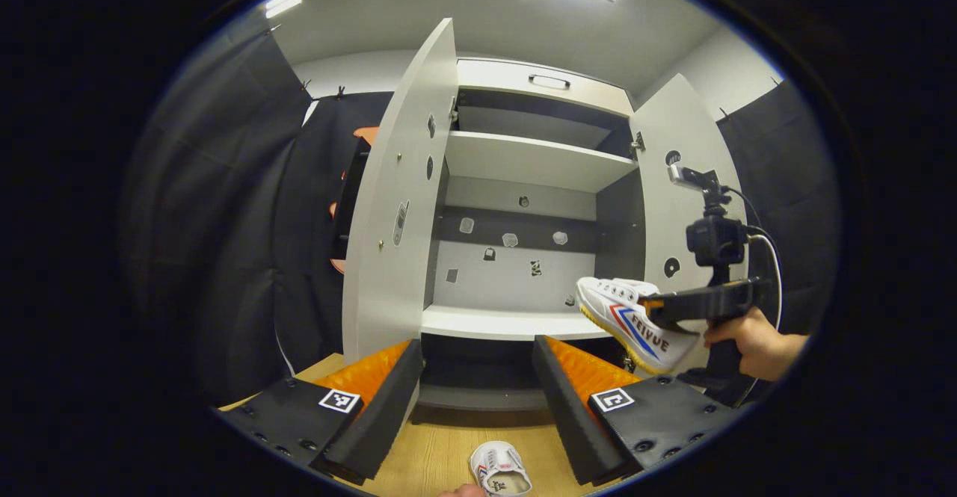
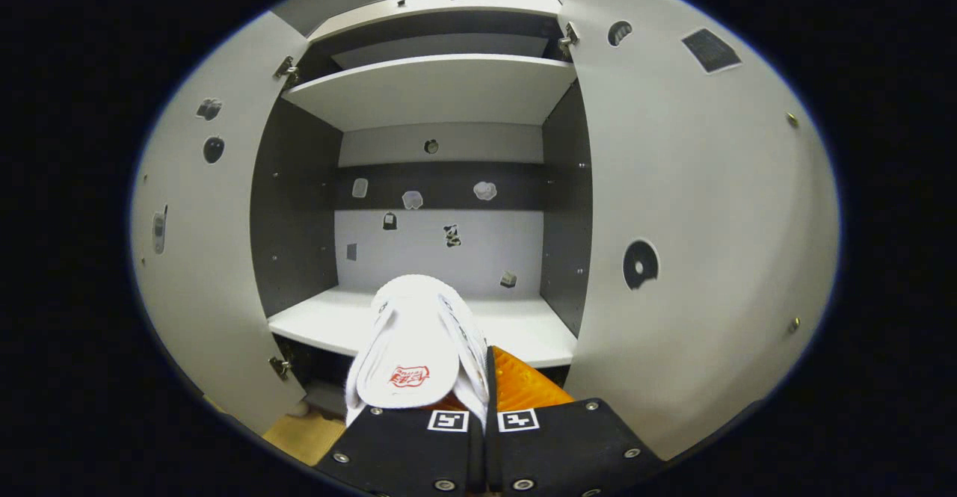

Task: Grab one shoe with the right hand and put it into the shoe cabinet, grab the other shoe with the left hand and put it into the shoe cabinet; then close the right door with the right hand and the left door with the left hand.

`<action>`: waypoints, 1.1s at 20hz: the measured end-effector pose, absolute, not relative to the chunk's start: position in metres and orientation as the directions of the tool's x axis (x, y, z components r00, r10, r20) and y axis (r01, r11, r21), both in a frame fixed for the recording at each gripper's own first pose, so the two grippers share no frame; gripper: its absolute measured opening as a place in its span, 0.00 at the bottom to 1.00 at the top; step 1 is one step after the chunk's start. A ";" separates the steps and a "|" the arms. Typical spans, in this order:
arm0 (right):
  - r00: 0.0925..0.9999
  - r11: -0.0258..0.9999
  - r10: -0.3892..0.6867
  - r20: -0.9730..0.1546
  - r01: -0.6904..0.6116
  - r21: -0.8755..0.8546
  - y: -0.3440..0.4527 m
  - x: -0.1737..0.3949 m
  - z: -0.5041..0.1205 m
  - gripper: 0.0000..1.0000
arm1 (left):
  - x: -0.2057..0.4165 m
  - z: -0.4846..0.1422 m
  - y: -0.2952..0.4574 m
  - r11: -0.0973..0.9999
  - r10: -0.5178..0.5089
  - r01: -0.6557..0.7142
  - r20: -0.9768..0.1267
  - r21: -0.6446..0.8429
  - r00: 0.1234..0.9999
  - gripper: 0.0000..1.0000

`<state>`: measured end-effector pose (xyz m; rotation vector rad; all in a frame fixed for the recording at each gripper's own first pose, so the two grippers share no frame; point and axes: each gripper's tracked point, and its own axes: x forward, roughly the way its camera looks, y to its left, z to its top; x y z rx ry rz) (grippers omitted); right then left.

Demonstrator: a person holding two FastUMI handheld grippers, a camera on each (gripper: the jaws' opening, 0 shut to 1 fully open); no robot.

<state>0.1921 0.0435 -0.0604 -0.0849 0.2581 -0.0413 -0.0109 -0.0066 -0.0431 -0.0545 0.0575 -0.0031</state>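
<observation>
The shoe cabinet (image 1: pixel 523 161) stands wide open, its left door (image 1: pixel 396 205) and right door (image 1: pixel 677 205) both swung out. A person's hand holds my right gripper (image 1: pixel 658 304), which is shut on a white shoe (image 1: pixel 635 321) in the air just in front of the lower shelf (image 1: pixel 493 323), on the right. In the right gripper view that shoe (image 2: pixel 415 347) sits heel towards the camera, its side wall pinched in my right gripper (image 2: pixel 482 377), toe over the shelf (image 2: pixel 523 329). My left gripper (image 1: pixel 478 344) is open and holds nothing. The other white shoe (image 1: pixel 499 471) lies on the wooden floor below it.
An upper shelf (image 2: pixel 434 90) spans the cabinet, with a drawer front (image 1: pixel 546 82) on top. Small stickers dot the back wall (image 2: pixel 448 235). Black cloth (image 1: pixel 247 220) hangs on both sides. The doors (image 2: pixel 695 220) flank the opening closely in the right gripper view.
</observation>
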 end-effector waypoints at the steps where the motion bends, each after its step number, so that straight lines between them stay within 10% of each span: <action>1: 0.967 0.994 -0.067 -0.245 0.043 -0.102 0.043 0.215 -0.055 0.00 | -0.012 -0.044 -0.006 0.998 -0.004 0.000 -0.060 -0.057 0.998 0.96; 10: 0.895 0.963 -0.248 -0.370 0.185 -0.197 0.022 0.367 -0.106 0.00 | -0.017 -0.043 0.010 0.998 0.035 -0.038 -0.061 -0.059 0.998 0.96; 22: 0.796 0.950 -0.307 -0.521 0.225 -0.217 0.005 0.390 -0.164 0.01 | -0.016 -0.051 0.027 0.995 0.076 -0.081 -0.084 -0.056 0.994 0.96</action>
